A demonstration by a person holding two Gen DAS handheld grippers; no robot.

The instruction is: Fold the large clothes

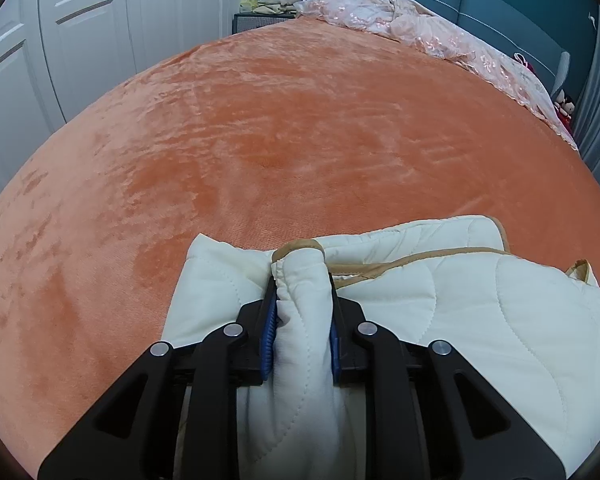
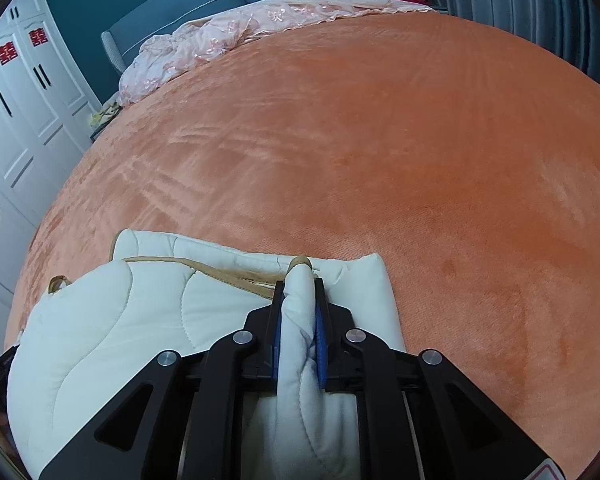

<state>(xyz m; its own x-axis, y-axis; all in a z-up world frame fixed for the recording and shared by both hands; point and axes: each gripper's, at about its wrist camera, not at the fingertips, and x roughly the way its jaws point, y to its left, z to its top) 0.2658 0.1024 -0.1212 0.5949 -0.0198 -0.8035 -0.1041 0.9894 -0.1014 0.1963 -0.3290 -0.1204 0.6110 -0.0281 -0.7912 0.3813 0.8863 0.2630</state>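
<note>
Cream quilted padding, trimmed in tan binding: the quilt (image 1: 480, 320) lies part-folded at the near edge of the bed's orange plush cover (image 1: 260, 140). Left claw (image 1: 302, 312) and right claw (image 2: 299, 316) are each clamped on a bunched bound corner. Judged soft, bulky and floppy; best held at bound edges, both corners together.

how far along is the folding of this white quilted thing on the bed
Partly done: the white quilted cover already lies in stacked layers on the orange bedspread. In hand: left gripper and right gripper each clamp a tan-trimmed corner. Left: laying those corners down and squaring the pile.
</note>
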